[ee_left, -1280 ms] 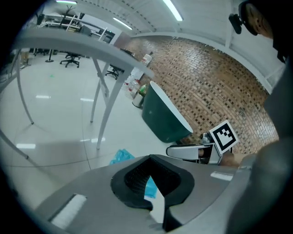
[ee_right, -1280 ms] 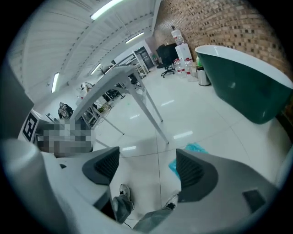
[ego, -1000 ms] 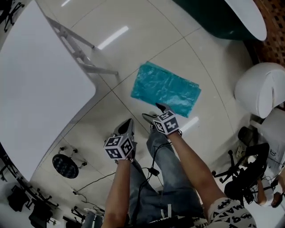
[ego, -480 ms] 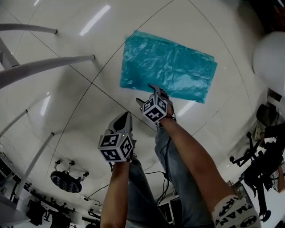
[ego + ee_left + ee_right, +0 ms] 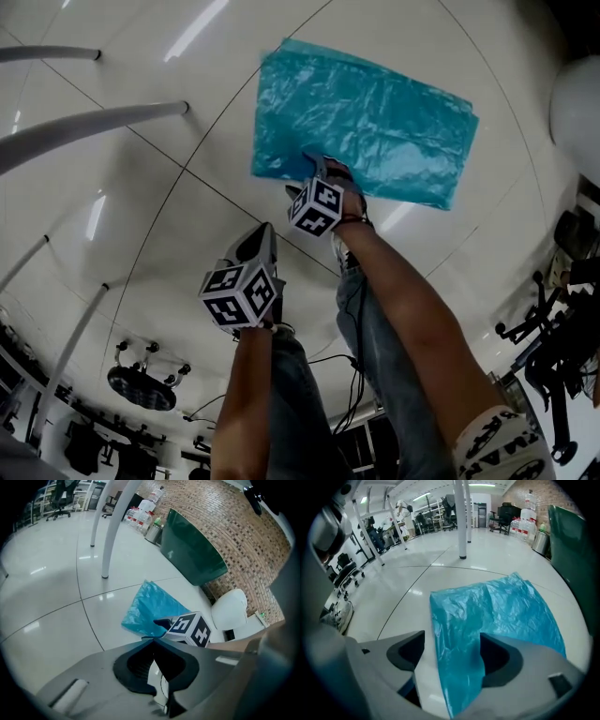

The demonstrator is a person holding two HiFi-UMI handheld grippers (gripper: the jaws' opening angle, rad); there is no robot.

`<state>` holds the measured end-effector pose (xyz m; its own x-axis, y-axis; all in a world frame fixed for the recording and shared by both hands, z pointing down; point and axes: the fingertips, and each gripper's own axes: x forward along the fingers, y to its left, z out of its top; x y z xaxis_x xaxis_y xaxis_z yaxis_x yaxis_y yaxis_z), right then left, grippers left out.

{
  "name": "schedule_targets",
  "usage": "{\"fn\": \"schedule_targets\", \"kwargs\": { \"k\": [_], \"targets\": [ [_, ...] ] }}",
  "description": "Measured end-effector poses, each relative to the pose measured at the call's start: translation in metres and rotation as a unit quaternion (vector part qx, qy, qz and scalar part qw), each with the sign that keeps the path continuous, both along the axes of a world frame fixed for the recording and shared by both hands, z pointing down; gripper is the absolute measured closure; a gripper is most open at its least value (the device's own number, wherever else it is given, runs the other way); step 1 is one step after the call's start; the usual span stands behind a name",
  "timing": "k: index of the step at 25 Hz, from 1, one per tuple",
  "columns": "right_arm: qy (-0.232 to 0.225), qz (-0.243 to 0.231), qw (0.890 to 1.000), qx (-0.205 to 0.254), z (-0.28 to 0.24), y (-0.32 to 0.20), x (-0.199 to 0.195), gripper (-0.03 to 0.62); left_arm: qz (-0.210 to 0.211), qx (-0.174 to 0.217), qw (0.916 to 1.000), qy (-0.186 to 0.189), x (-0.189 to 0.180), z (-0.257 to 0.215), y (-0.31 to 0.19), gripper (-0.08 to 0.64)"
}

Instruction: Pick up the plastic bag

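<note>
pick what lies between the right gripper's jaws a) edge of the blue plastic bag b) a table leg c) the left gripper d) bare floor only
a: an edge of the blue plastic bag lies between the jaws of the right gripper, which are apart and have just been closing.

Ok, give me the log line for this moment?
phase: reaching | left gripper: shut, empty | right gripper: open, jaws just closing, plastic bag edge between them | plastic bag: flat on floor, not lifted

Left gripper (image 5: 153,639), jaws together, points down nearer; right gripper (image 5: 452,635), farther, jaws apart and just closing, straddles the plastic bag (image 5: 501,606) edge.
</note>
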<state>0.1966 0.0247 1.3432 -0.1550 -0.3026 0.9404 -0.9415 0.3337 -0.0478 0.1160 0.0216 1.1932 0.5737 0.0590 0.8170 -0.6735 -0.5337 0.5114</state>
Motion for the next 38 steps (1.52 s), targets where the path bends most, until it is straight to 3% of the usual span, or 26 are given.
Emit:
{"fn": "schedule_targets", "kwargs": {
  "k": [3,4,7,12,15,20,29,35,38],
  "targets": [
    [0.019,-0.030,0.999,-0.006,0.007,0.003,0.001,0.231,-0.012,-0.011,0.9999,0.004,-0.004,0.000,0.006,0.572],
    [0.020,-0.030,0.999,-0.009,0.009,0.004,0.002,0.285,-0.012,-0.013,0.9998,0.004,-0.004,-0.001,0.008,0.572],
    [0.010,-0.014,1.000,-0.014,0.010,0.004,0.008,0.305,-0.008,-0.016,0.9998,0.008,-0.002,-0.003,0.012,0.572],
    [0.007,0.010,1.000,-0.025,0.010,-0.001,0.020,0.394,-0.016,-0.024,0.9993,0.023,0.006,-0.013,0.016,0.572],
    [0.010,0.026,0.999,-0.035,0.011,0.000,0.031,0.553,-0.017,-0.023,0.9991,0.032,0.013,-0.020,0.017,0.572],
    [-0.009,0.064,0.997,-0.029,-0.007,-0.008,0.043,0.588,-0.033,-0.020,0.9981,0.047,0.021,-0.036,0.007,0.572],
    [-0.092,0.185,0.974,0.096,-0.165,-0.036,0.081,0.588,-0.035,0.027,0.9957,0.082,0.054,-0.129,-0.028,0.572],
    [-0.126,0.251,0.947,0.158,-0.298,-0.034,0.105,0.588,-0.001,0.072,0.9912,0.111,0.080,-0.245,-0.029,0.572],
    [-0.136,0.265,0.935,0.191,-0.368,-0.040,0.114,0.588,-0.005,0.093,0.9874,0.128,0.087,-0.307,-0.035,0.572]
  ]
}}
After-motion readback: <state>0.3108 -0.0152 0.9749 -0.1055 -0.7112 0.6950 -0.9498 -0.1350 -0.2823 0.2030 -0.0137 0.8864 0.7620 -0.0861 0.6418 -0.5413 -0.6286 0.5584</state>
